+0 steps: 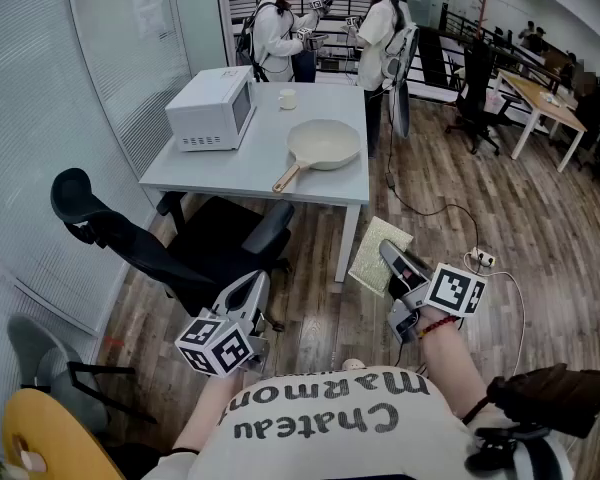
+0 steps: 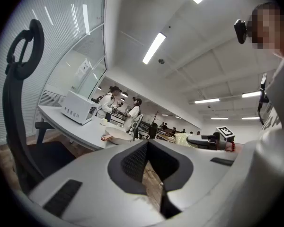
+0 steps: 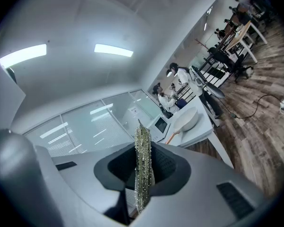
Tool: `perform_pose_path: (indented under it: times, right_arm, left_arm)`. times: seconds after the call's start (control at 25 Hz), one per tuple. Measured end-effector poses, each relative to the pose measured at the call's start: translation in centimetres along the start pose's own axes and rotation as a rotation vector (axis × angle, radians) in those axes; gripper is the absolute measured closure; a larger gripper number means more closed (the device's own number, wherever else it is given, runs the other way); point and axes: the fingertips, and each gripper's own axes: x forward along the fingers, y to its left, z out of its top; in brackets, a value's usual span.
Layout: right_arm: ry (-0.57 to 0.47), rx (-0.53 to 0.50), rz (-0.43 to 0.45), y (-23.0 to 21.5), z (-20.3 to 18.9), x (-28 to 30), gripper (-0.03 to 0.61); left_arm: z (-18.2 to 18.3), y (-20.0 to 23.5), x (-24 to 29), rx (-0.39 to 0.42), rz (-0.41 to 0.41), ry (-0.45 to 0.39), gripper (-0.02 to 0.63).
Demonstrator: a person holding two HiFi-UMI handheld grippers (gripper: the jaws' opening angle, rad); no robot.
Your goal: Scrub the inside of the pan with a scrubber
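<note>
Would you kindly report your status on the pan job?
Right hand-held gripper shut on scrubber; left hand-held gripper shut, empty. Pan on table, untouched. Black chair before table.

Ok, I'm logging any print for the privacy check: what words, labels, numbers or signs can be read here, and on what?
"Chateau Marmon": upside down on the person's white shirt; the last word's end is lost in a fold.
Paper notice on the glass wall: too small to read.
Microwave: no readable label.
Left marker cube, right marker cube: square patterns only, no letters.
</note>
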Motion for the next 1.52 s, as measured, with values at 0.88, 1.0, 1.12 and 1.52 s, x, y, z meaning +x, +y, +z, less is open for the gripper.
perform_pose_path:
  times: [0.88,1.0,1.12,1.52]
  right_arm:
    - [0.0,-0.019,-0.014,-0.6,-0.4,-0.3,0.513]
    - [-0.018,0.019,-0.017,-1.2,-0.6,-0.3,0.514]
    - [-0.006,0.086,-0.063,-2.7,-1.4,-0.9,0.514]
    - [-0.021,-0.017,0.1,-4.5,3.1,4.5,0.512]
  left_arm:
    - [-0.8,0.0,-0.2,-0.011,0.002,0.008,0.624]
    - [-1.3,0.2,-0.2,-0.015,0.005,0.016,0.624]
    - [-2.4,0.5,0.0,-0.037,0.017,0.034,0.624]
    - [-0.3,1.5,5.6,0.008,-0.032,-0.063,0.624]
